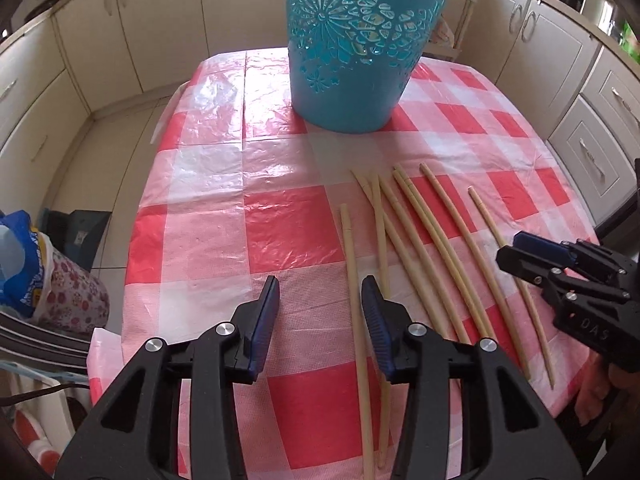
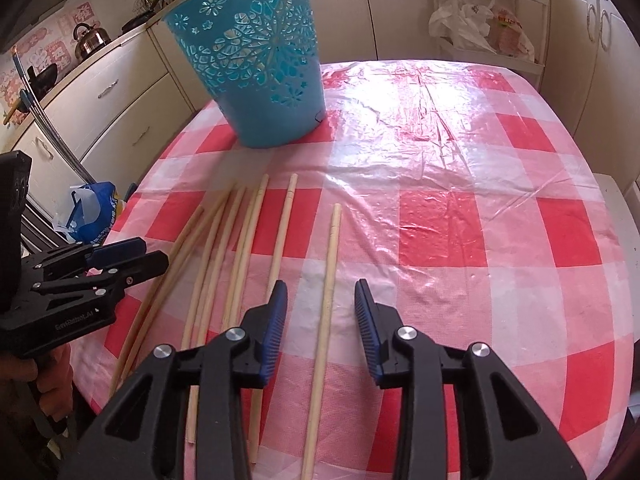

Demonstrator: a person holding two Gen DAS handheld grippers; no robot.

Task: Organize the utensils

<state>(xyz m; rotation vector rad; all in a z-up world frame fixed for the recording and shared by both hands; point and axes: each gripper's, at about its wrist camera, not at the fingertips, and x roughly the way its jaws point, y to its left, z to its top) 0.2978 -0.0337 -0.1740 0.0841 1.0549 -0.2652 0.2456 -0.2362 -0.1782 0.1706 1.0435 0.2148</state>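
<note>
So the setup looks like a sorting job about to start: a bunch of long wooden chopsticks (image 1: 416, 248) is spread loosely on the red-and-white checked tablecloth (image 1: 224, 184), tips all pointing roughly toward the blue cut-out basket (image 1: 356, 40) that stands upright at the top centre of the left wrist view. My guess is the basket is where they're meant to end up, which would explain why it's parked right behind them. Both tools hang above the near table edge, tilted down at the sticks, and neither one is holding anything. The left gripper (image 1: 320, 312) has its jaws apart over bare cloth, with the leftmost chopstick (image 1: 352, 280) passing just inside its right-hand pad in the lower middle of the frame, not pinched. In the right wrist view, the right gripper (image 2: 321, 320) is also parted, and the lone rightmost chopstick (image 2: 330, 272) runs up right between its jaws, lower centre, so that one seems the obvious first pick. The rest fan out to the lower left of that frame, a couple crossing each other.
</note>
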